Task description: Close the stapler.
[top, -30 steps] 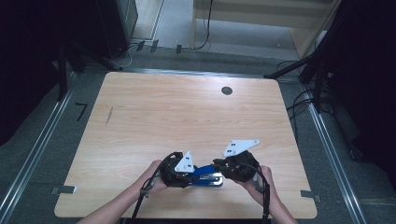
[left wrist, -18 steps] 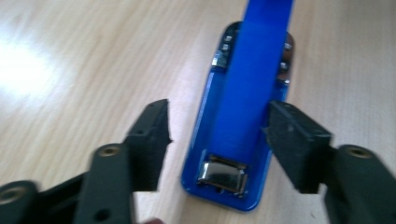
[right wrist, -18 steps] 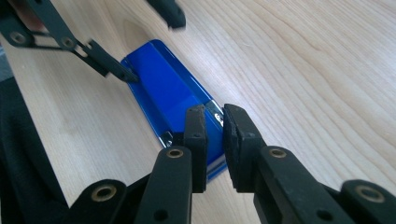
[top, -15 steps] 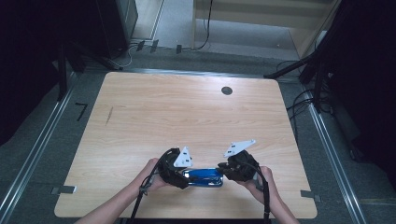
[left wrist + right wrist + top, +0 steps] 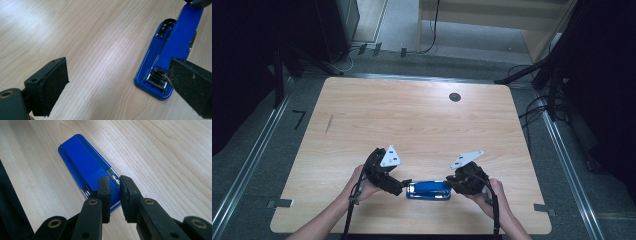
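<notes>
A blue stapler (image 5: pixel 428 190) lies flat on the wooden table (image 5: pixel 412 125) near its front edge, between the two grippers. My left gripper (image 5: pixel 404 186) is at the stapler's left end; its jaws have just been opening and now stand wide apart (image 5: pixel 117 82). The stapler's chrome front end (image 5: pixel 156 78) sits just inside the right-hand pad, untouched. My right gripper (image 5: pixel 451 186) is at the other end. Its jaws (image 5: pixel 114 182) are nearly together, pinching the rear end of the stapler (image 5: pixel 85 160).
A small dark round hole (image 5: pixel 455 97) sits in the tabletop at the far right. Metal floor rails run along both sides of the table, and cables lie on the floor at the back and right.
The left gripper's jaws have spread wide, letting go of the stapler's front end, and that hand has drawn back to the left. The right gripper has sunk a little with the stapler.
</notes>
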Available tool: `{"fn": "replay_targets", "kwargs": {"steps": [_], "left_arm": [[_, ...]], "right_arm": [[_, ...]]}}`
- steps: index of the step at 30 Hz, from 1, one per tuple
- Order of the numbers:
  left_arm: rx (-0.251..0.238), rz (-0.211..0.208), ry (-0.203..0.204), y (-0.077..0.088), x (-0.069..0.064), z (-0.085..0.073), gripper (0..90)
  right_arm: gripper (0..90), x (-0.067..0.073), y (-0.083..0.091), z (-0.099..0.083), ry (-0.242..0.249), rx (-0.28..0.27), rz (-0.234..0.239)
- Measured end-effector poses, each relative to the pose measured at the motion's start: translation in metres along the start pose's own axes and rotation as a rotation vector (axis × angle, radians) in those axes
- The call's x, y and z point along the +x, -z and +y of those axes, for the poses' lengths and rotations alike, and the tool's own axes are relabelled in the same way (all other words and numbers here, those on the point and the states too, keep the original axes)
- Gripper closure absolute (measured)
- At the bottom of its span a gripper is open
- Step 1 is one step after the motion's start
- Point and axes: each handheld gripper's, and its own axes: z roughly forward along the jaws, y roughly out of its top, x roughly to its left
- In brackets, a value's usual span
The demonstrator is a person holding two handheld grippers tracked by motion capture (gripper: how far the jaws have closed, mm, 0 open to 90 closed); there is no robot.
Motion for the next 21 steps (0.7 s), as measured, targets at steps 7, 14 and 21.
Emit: {"fn": "replay_targets", "kwargs": {"steps": [7,14,21], "left_arm": [[0.005,0.047,0.030,0.004,0.004,-0.002,4.2],[-0.003,0.117,0.068,0.012,0.012,-0.005,4.2],[-0.030,0.181,0.151,0.023,0.022,-0.009,5.2]], "right_arm": [[79.8,-0.001,-0.002,-0.002,-0.007,-0.003,0.000],[57.0,-0.007,0.007,-0.003,-0.025,-0.074,-0.018],[29.7,-0.018,0.014,-0.007,-0.059,-0.101,-0.090]]}}
